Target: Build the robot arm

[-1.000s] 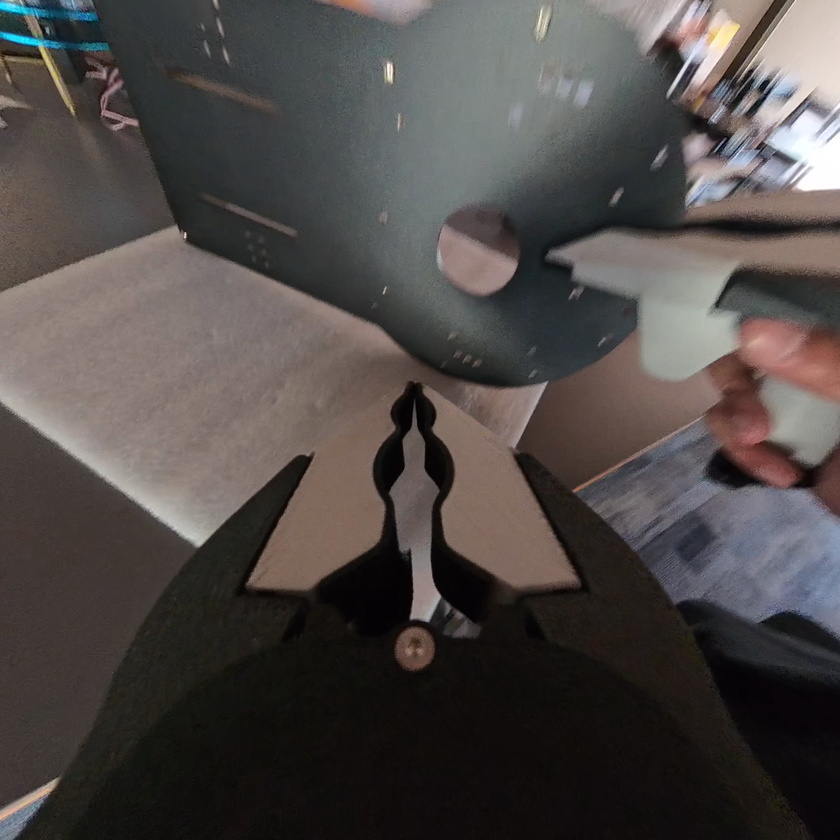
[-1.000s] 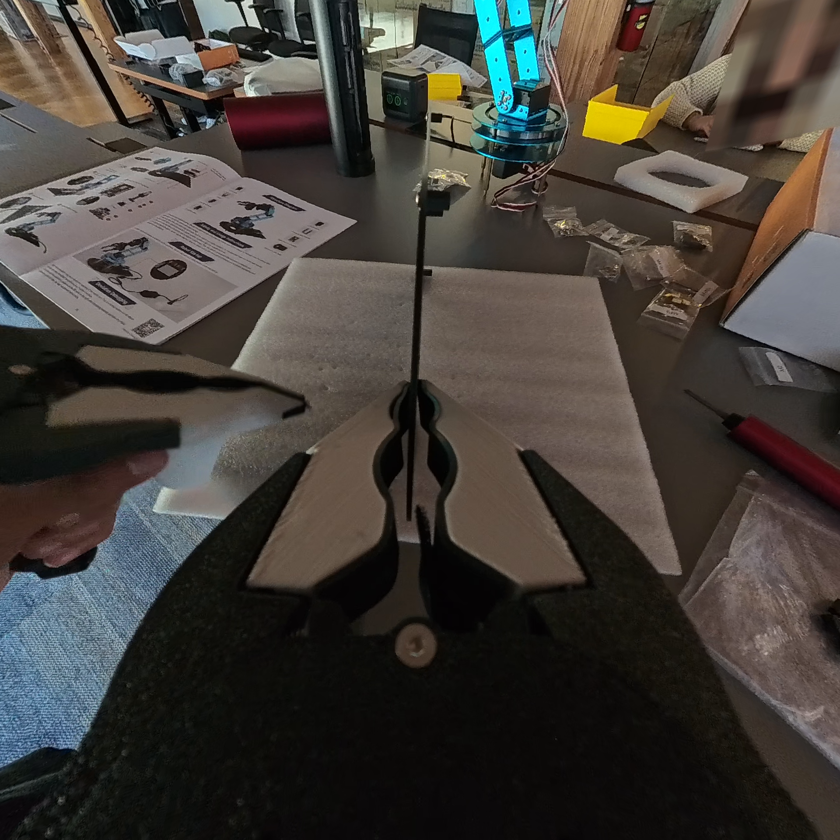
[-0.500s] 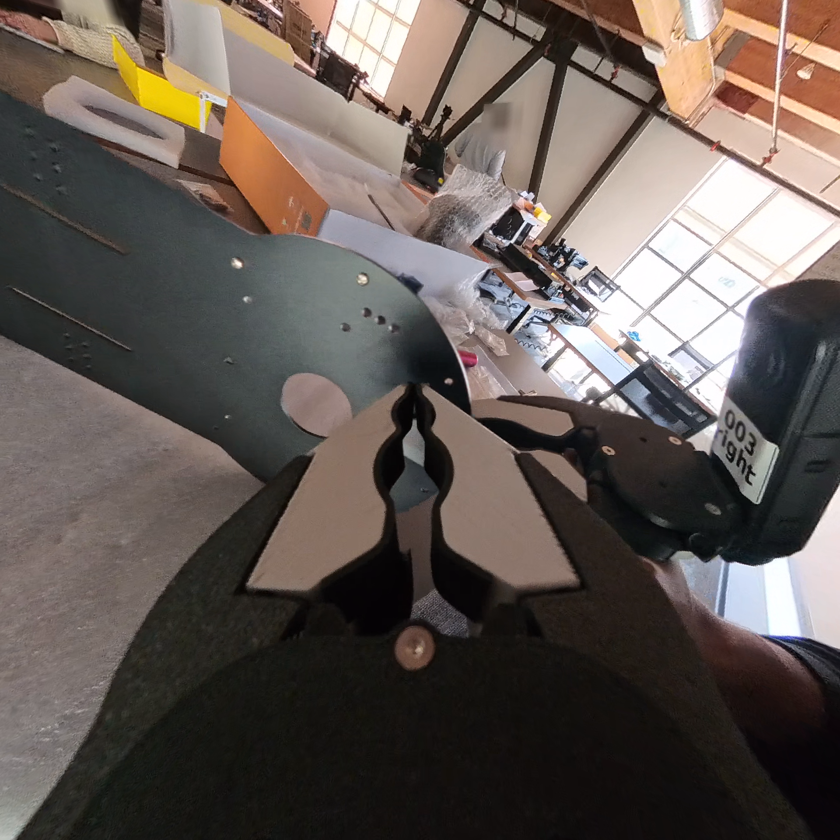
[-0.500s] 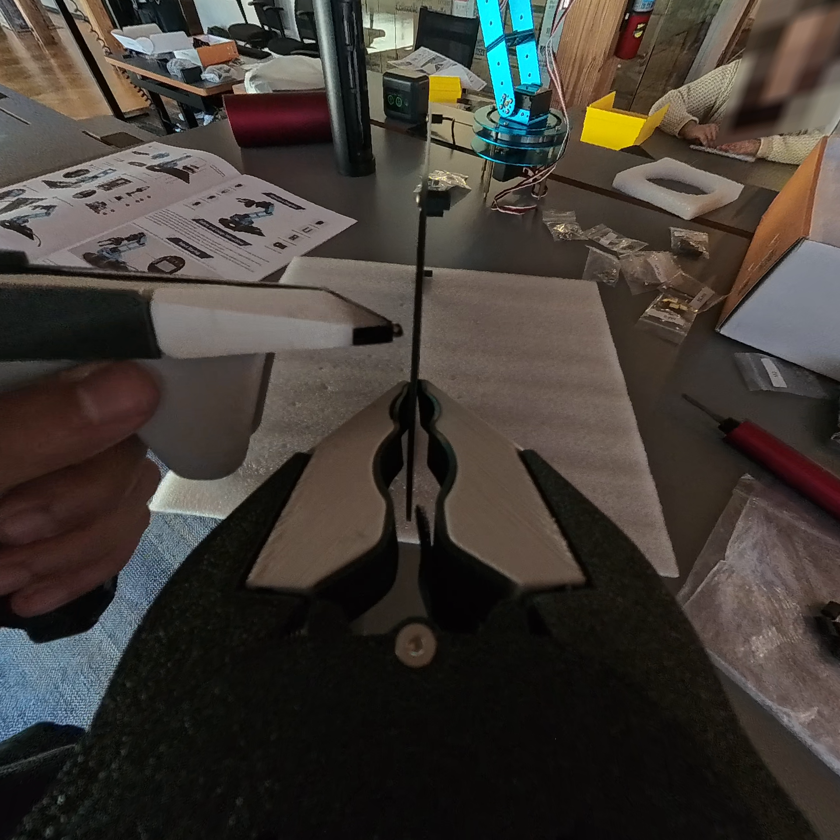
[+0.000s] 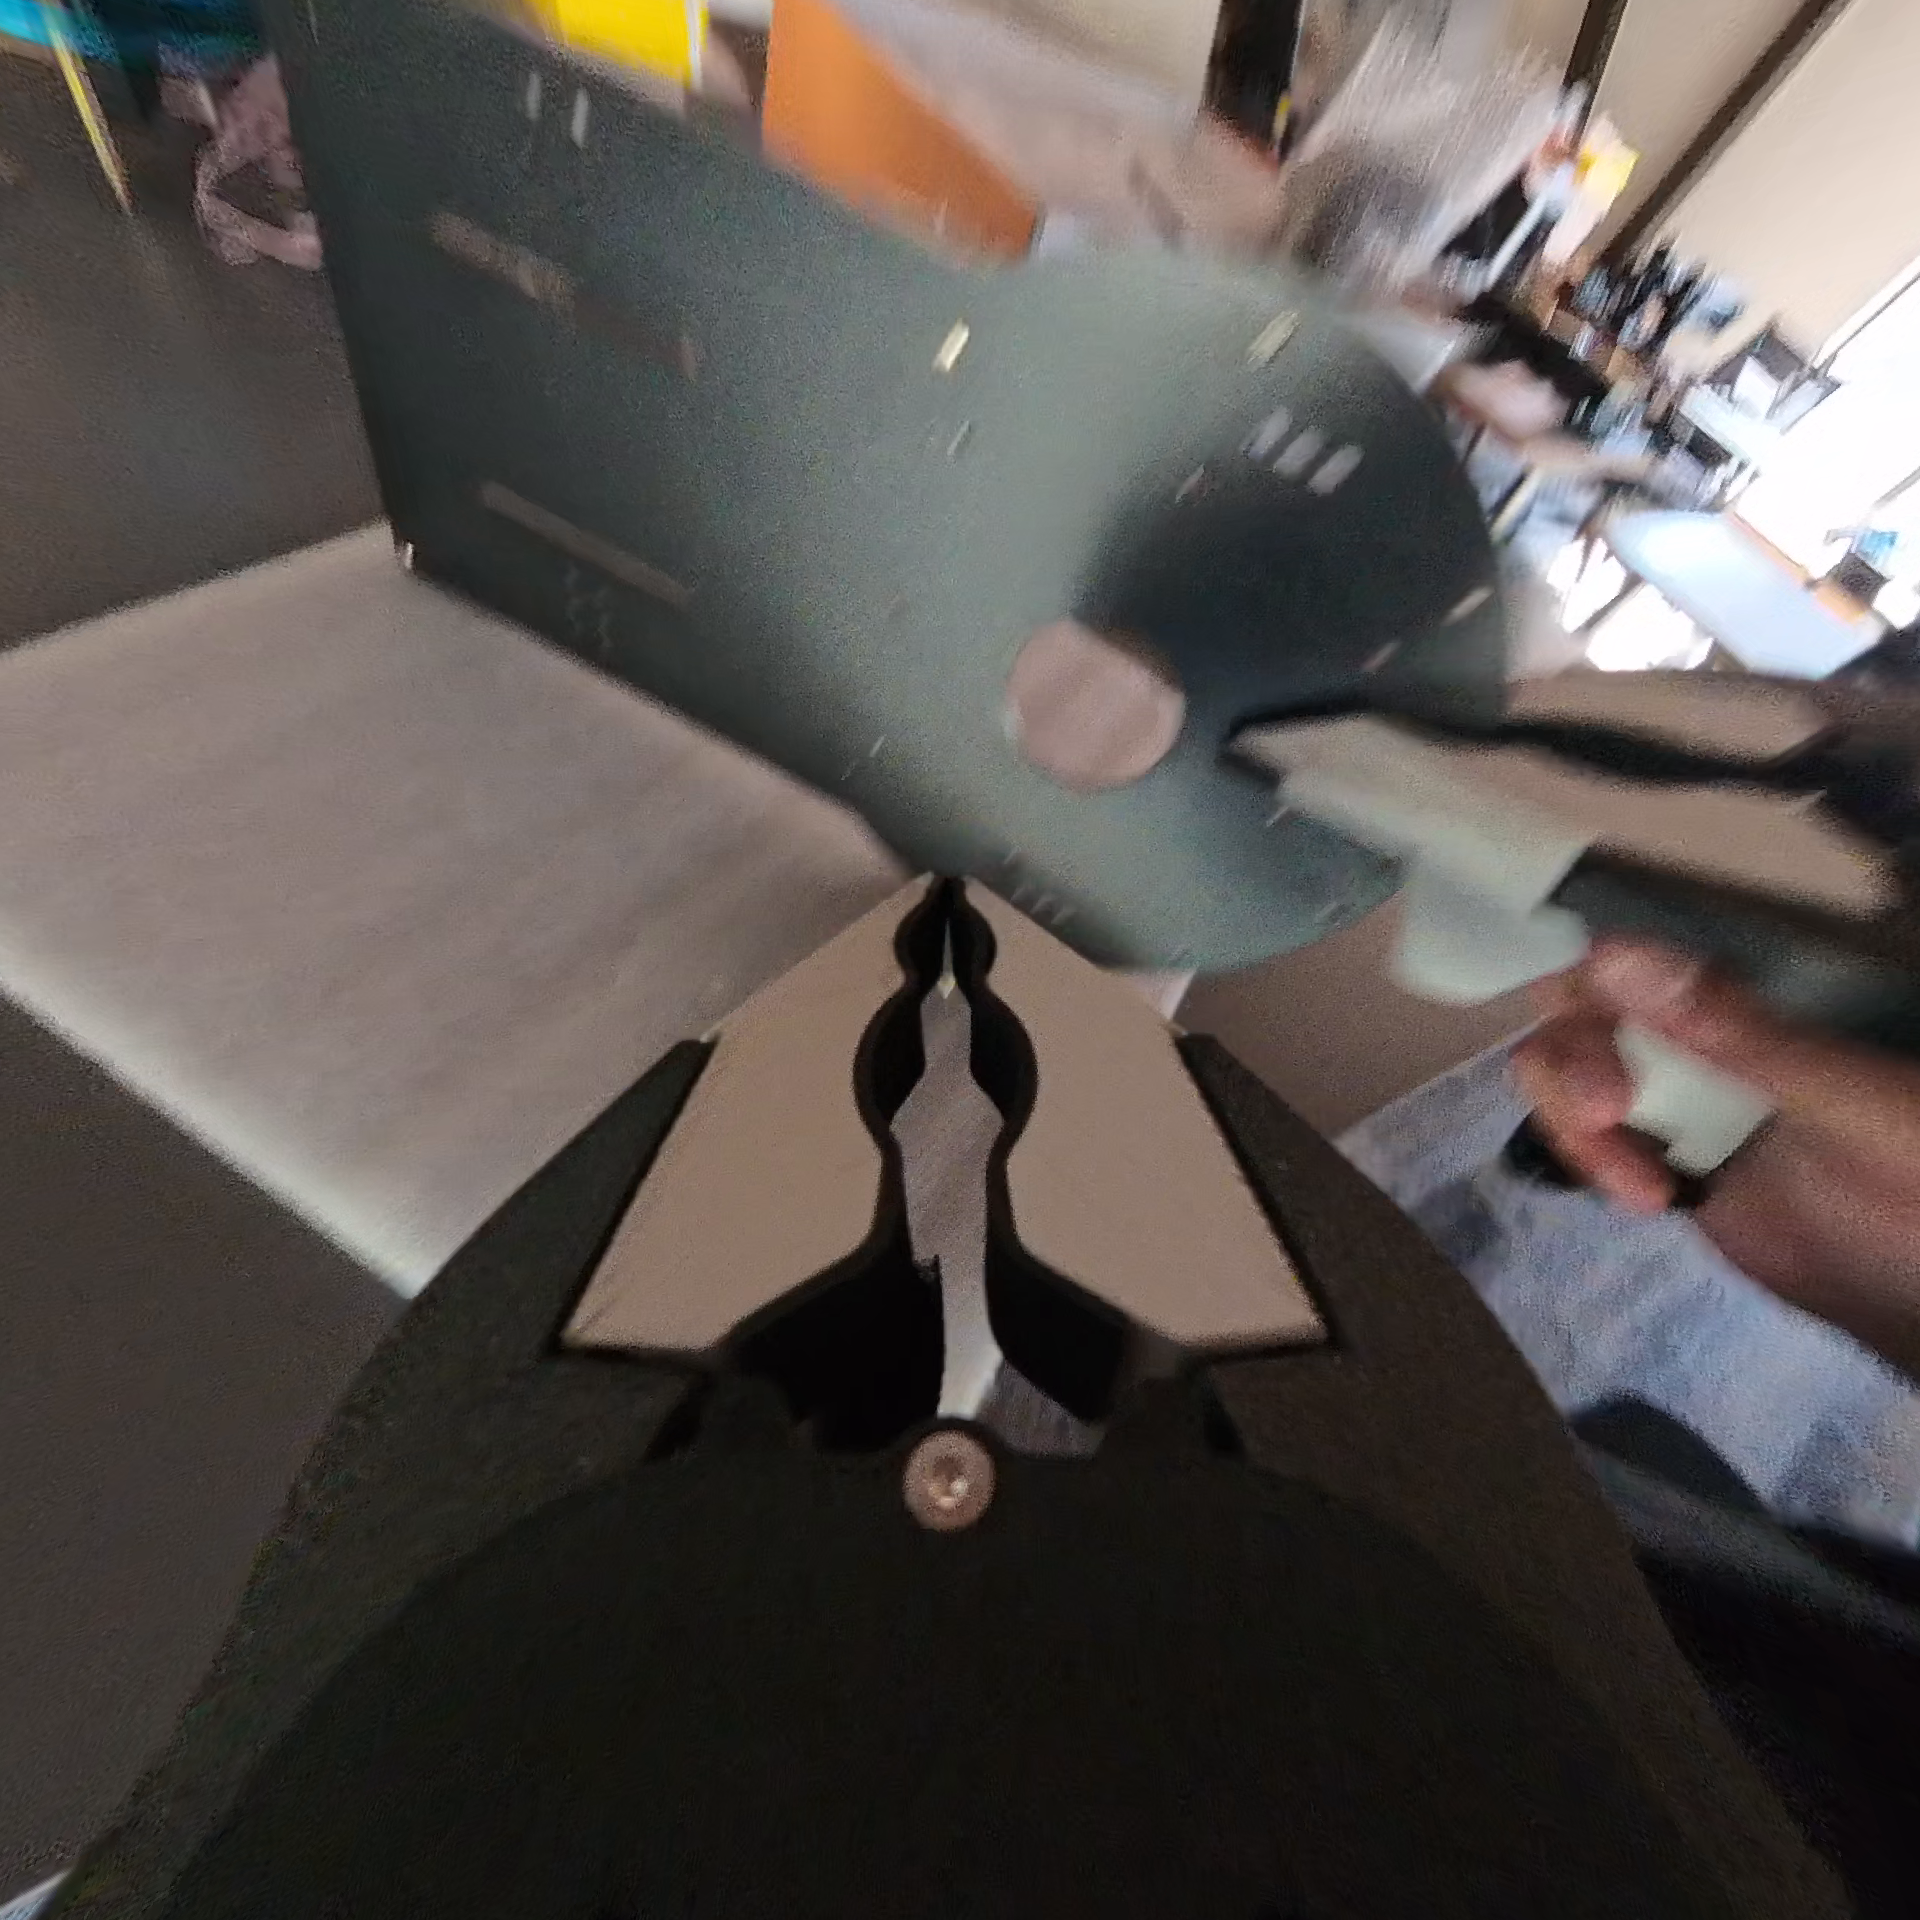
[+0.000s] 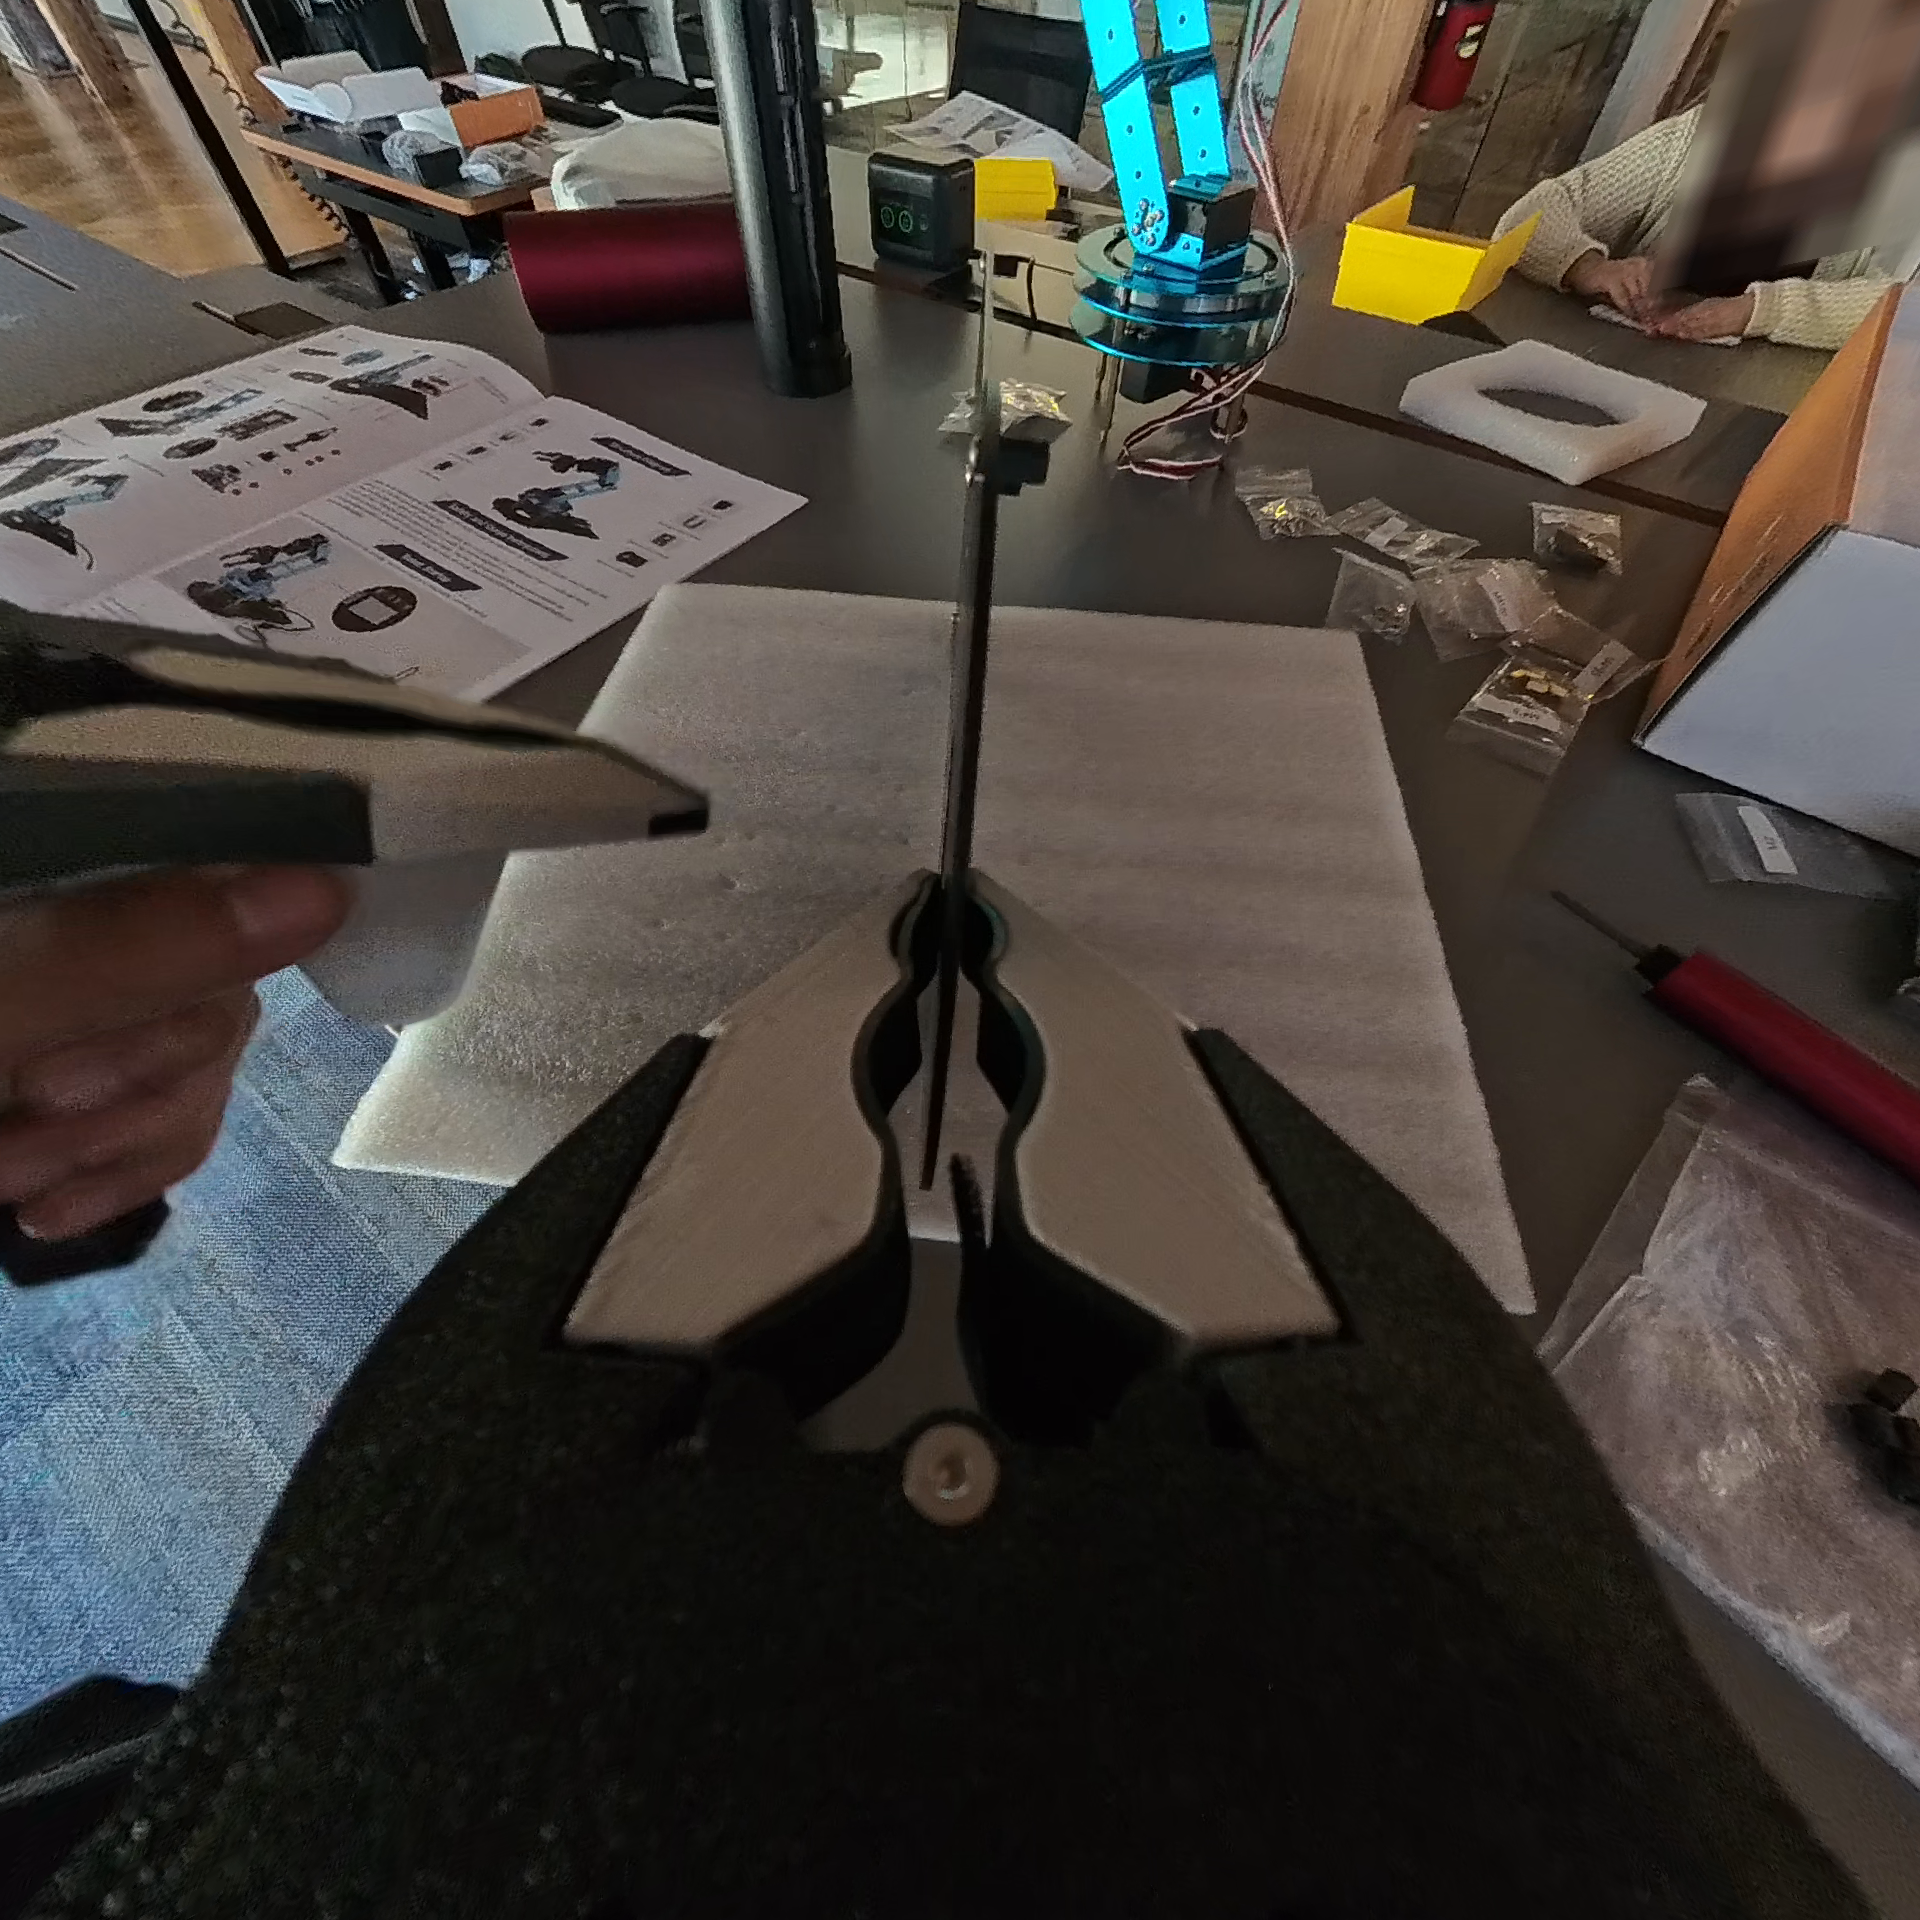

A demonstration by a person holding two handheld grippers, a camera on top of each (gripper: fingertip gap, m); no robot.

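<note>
While the dark worktop (image 6: 1299, 540) spreads under everything, the largest item on it is a white foam sheet (image 6: 1195, 831), lying flat near the front edge. Above that sheet a dark metal plate (image 5: 831, 540) is held upright on edge; the left wrist view shows its broad face, blurred, with a straight-sided part bearing slots and small holes and a rounded end pierced by one round hole. In the right wrist view the same plate appears edge-on as a thin dark line.

The right tool (image 6: 951, 894) is closed on the plate's rounded end, its fingers pressed against both faces. The left tool (image 5: 948, 904) has its fingers drawn together with nothing between them; it hovers just beside the plate's lower rim, and whether it touches cannot be told. A hand (image 6: 114, 1060) grips the left tool's handle.

To the left of the foam lies an open printed booklet (image 6: 343, 499) with diagrams and writing. On the right stands an orange and white cardboard box (image 6: 1808, 623), with a red-handled screwdriver (image 6: 1787, 1029) and a clear plastic bag (image 6: 1745, 1330) in front of it. Small clear packets of hardware (image 6: 1455, 582), some labelled, are scattered behind the foam. Farther back stand a blue robot arm (image 6: 1174, 197) on a round base, a black post (image 6: 779, 197), a dark red roll (image 6: 623, 265), a yellow bin (image 6: 1423, 260) and a white foam ring (image 6: 1548, 405).
</note>
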